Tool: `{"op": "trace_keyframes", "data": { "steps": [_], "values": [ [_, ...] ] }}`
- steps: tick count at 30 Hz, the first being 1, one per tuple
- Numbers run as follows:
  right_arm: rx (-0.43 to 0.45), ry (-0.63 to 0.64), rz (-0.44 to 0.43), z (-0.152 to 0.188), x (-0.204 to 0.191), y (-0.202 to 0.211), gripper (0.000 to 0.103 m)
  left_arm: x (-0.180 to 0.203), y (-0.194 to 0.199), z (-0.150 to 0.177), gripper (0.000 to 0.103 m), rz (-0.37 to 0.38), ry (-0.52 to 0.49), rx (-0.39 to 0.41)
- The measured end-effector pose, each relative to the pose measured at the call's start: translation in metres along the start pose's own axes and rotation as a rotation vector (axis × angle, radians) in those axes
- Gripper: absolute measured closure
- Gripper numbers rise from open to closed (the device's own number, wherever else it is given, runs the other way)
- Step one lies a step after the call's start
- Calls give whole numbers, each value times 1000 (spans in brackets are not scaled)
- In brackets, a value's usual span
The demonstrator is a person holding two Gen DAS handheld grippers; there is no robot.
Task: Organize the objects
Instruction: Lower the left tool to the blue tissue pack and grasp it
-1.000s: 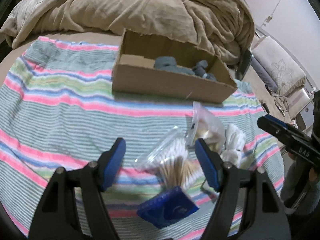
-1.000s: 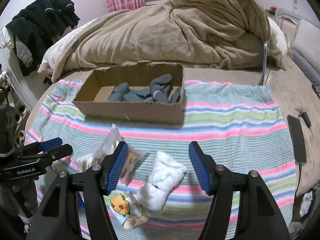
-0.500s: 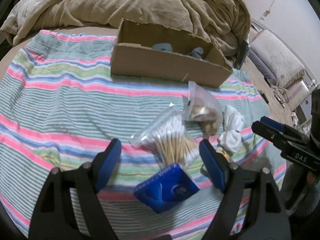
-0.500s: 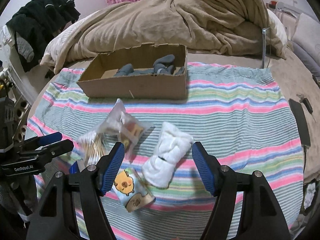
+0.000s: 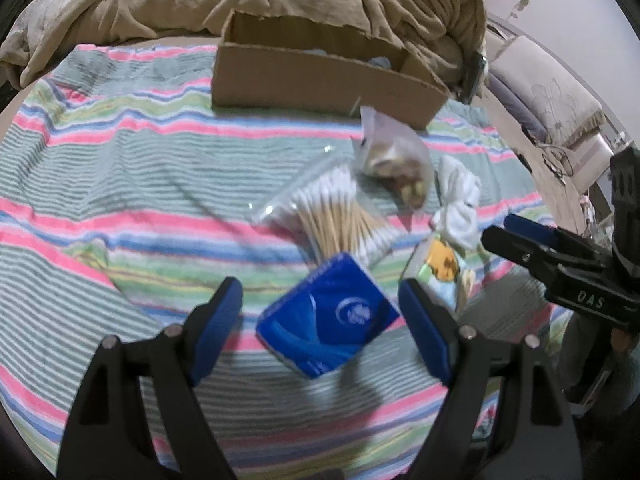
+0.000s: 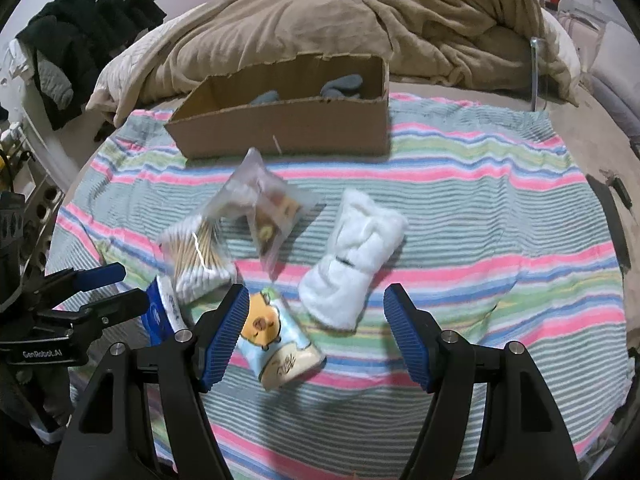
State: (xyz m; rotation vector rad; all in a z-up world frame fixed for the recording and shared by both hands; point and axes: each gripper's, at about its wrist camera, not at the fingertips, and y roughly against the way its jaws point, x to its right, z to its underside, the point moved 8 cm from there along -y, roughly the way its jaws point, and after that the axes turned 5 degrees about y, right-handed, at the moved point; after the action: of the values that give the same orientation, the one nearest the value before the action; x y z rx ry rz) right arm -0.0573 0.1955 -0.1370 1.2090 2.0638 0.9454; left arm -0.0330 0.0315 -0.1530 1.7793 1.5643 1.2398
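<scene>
On the striped blanket lie a blue tissue pack, a bag of cotton swabs, a clear bag of small items, a white rolled cloth and a tissue pack with a yellow cartoon figure. A cardboard box with grey socks stands behind them. My left gripper is open, its jaws on either side of the blue pack. My right gripper is open, above the cartoon pack and the white cloth.
A tan duvet is heaped behind the box. Dark clothes hang at the far left. A black phone lies at the blanket's right edge. Pillows lie to the right.
Both grippers have pulled back toward me and dropped lower. The box now sits farther away and the blue pack lies between the left jaws. Both stay open.
</scene>
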Motion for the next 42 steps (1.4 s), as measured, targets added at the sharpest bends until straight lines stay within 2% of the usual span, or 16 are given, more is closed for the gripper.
{"op": "trace_keyframes", "data": {
  "steps": [16, 22, 26, 42],
  "values": [
    [-45, 23, -14, 31, -13, -12, 30, 7, -12, 34, 21, -26, -103, -55],
    [-66, 39, -19, 34, -16, -20, 30, 9, -21, 34, 21, -78, -168, -57],
    [-87, 60, -41, 36, -20, -26, 30, 6, -24, 30, 21, -90, -175, -48],
    [-151, 124, -25, 39, -33, -49, 30, 5, -25, 21, 21, -68, -198, -12]
  ]
}}
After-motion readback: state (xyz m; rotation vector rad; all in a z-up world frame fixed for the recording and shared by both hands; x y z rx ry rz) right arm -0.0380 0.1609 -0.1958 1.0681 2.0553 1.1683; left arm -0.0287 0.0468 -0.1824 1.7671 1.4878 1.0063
